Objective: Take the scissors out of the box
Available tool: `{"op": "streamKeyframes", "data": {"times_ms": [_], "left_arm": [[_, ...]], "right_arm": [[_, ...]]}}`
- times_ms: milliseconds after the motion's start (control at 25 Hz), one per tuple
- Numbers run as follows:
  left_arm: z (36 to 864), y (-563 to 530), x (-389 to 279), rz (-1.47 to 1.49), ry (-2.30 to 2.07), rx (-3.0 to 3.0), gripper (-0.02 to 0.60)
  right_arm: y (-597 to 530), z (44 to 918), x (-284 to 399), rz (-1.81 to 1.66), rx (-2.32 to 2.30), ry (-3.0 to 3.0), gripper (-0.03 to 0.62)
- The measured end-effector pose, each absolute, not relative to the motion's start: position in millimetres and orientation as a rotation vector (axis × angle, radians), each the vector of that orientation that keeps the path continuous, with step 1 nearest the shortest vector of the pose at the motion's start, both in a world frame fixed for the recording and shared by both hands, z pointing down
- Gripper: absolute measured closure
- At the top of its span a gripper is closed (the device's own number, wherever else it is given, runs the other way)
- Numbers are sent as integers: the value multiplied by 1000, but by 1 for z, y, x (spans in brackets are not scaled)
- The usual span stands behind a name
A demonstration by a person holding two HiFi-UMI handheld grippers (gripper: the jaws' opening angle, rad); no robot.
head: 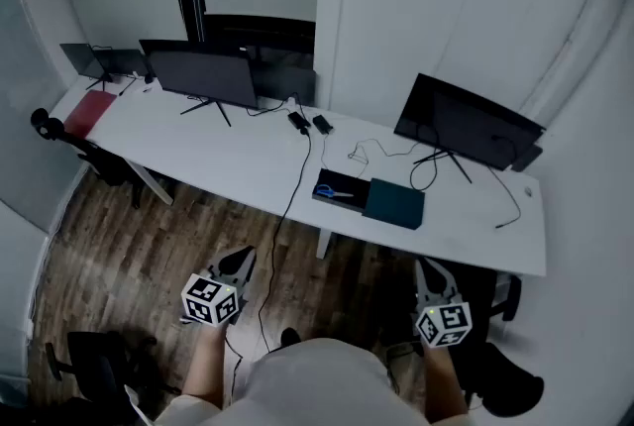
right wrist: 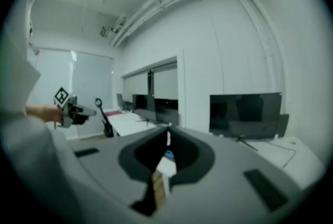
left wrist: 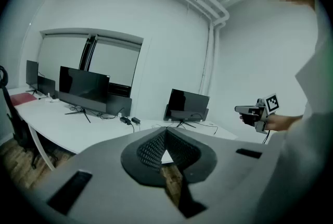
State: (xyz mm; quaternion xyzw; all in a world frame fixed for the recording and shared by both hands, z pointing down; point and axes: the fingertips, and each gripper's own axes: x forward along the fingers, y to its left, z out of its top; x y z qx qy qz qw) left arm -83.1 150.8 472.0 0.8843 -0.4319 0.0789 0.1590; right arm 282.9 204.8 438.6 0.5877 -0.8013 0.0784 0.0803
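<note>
A shallow dark box [head: 340, 192] lies open near the front edge of the long white desk [head: 238, 166]. Blue-handled scissors [head: 335, 191] lie inside it. Its teal lid [head: 394, 203] rests beside it on the right. Both grippers hang over the wooden floor, short of the desk. My left gripper [head: 241, 259] is below and left of the box, its jaws closed tip to tip [left wrist: 165, 132] with nothing between them. My right gripper [head: 424, 267] is below the lid and is also shut and empty [right wrist: 168, 132]. Each gripper shows in the other's view, the right gripper [left wrist: 257, 111] and the left gripper [right wrist: 73, 112].
Monitors stand at the back left [head: 203, 75] and at the right [head: 466, 125], with cables [head: 297, 178] trailing across the desk and down to the floor. A red folder [head: 91, 112] lies at the far left. Office chairs [head: 84, 152] stand by the desk and near my feet [head: 94, 360].
</note>
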Motion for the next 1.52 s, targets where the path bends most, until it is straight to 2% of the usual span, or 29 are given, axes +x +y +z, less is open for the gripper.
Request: {"op": "streamKeyframes", "data": {"times_ms": [1520], "left_arm": [[503, 143, -128, 220, -1105, 2516, 549]], "right_arm": [[206, 453, 215, 278, 1769, -2299, 556]]}}
